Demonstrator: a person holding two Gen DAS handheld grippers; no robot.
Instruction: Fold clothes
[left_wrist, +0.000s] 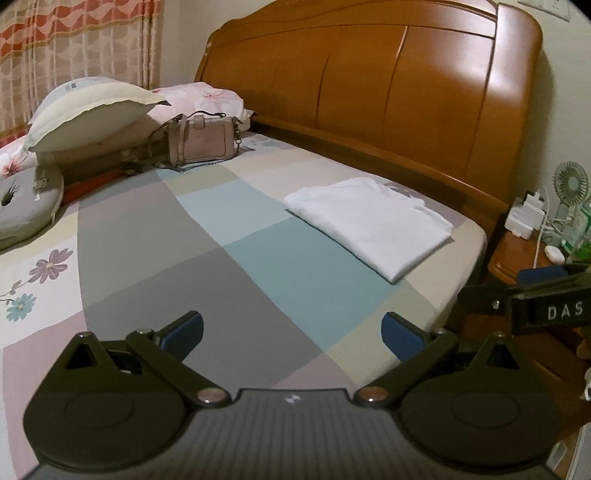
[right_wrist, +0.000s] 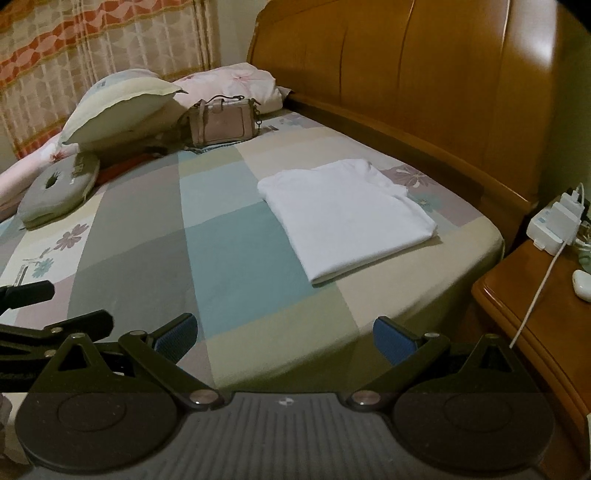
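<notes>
A white garment (left_wrist: 373, 225) lies folded into a flat rectangle on the patchwork bed sheet (left_wrist: 155, 236), near the headboard side. The right wrist view shows the same folded garment (right_wrist: 347, 218) close to the bed's right corner. My left gripper (left_wrist: 291, 334) hovers above the sheet, well short of the garment, open with nothing between its blue pads. My right gripper (right_wrist: 282, 339) is also open and empty, held back from the garment over the bed's near edge. Part of the right gripper's black arm (left_wrist: 535, 306) shows at the right of the left wrist view.
A pink handbag (left_wrist: 207, 140), pillows (left_wrist: 88, 110) and a grey cushion (left_wrist: 26, 206) crowd the bed's far left. The wooden headboard (left_wrist: 369, 81) runs behind. A wooden nightstand (right_wrist: 546, 332) with chargers (right_wrist: 554, 221), a cable and a small fan (left_wrist: 570, 184) stands at the right.
</notes>
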